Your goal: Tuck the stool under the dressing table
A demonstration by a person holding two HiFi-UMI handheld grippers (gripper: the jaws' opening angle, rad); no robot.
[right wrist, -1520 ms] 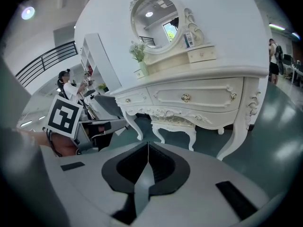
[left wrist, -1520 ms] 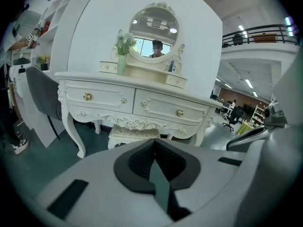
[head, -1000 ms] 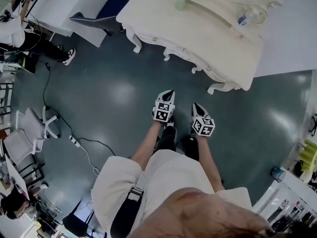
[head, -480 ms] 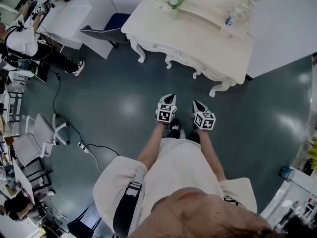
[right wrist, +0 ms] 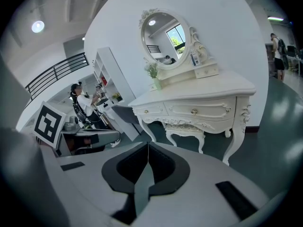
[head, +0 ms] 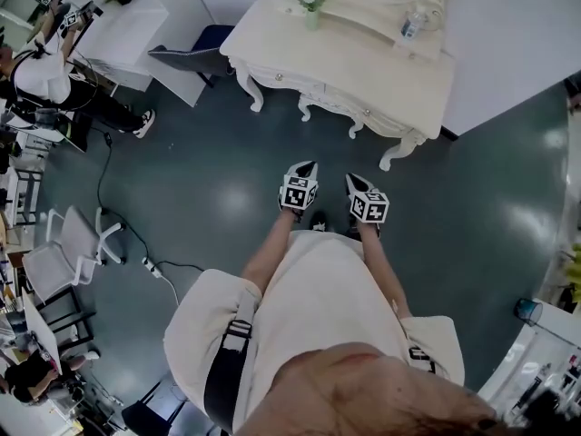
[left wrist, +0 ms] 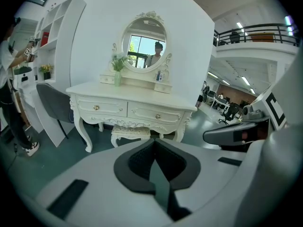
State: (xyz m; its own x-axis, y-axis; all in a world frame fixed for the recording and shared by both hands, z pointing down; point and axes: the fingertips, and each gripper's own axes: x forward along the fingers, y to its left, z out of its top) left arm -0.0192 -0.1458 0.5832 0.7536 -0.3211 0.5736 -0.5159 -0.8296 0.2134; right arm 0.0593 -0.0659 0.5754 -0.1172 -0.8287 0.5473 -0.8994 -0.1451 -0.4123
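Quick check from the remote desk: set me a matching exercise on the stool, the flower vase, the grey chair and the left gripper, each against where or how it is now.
Things:
1. stool
2. flower vase
3. grey chair
4. left gripper

Places or states:
A. on the dressing table, beside the mirror
B. shut, holding nothing
C. under the dressing table, between its legs
D. on the floor, off one end of the dressing table

Pairs: 1-C; 2-A; 3-D; 4-B

Both forearms (head: 270, 257) reach forward side by side; the left gripper (head: 307, 166) and right gripper (head: 350, 180) each hold 2 fingers pressed together, empty.
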